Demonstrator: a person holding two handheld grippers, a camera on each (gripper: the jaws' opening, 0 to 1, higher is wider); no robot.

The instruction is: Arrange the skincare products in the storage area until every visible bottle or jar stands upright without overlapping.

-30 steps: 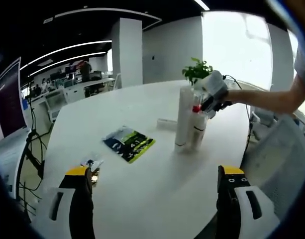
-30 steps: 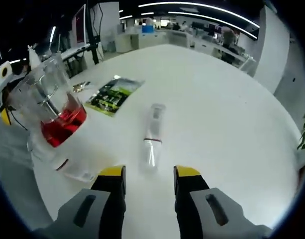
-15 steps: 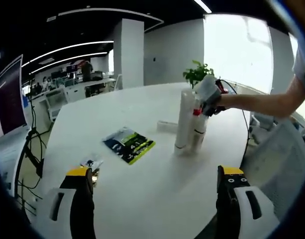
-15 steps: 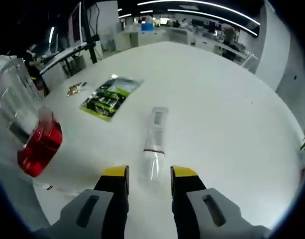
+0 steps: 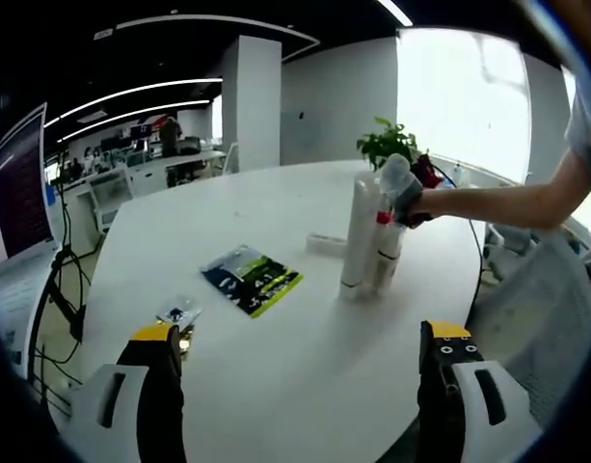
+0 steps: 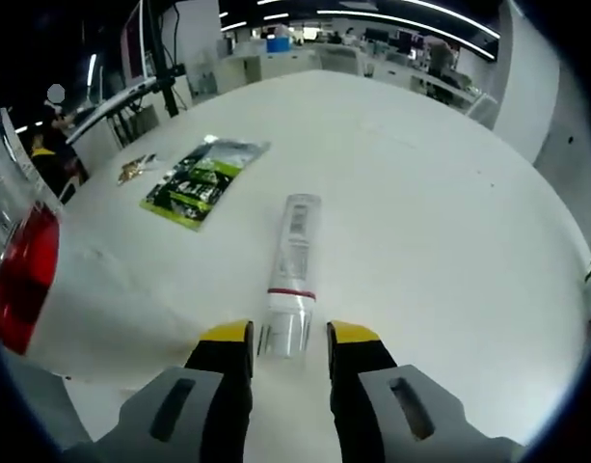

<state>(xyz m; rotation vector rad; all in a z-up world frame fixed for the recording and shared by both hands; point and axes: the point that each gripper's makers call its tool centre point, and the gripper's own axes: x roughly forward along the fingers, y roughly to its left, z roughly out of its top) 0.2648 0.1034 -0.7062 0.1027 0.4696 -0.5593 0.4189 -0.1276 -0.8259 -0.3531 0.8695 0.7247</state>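
The right claw (image 6: 287,340) has moved closer to the lying bottle (image 6: 289,273); its open jaws now sit beside the cap, ready to lift. The left claw (image 5: 300,371) waits open above the desk (image 5: 305,376).

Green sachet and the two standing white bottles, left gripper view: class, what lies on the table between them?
Nothing: in the left gripper view, bare white table separates the green sachet from the standing white bottles.

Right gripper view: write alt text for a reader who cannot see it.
A clear tube lies flat on the white table, its near end just between the open yellow-tipped jaws of the right gripper. A green-and-black sachet lies flat farther off to the left.
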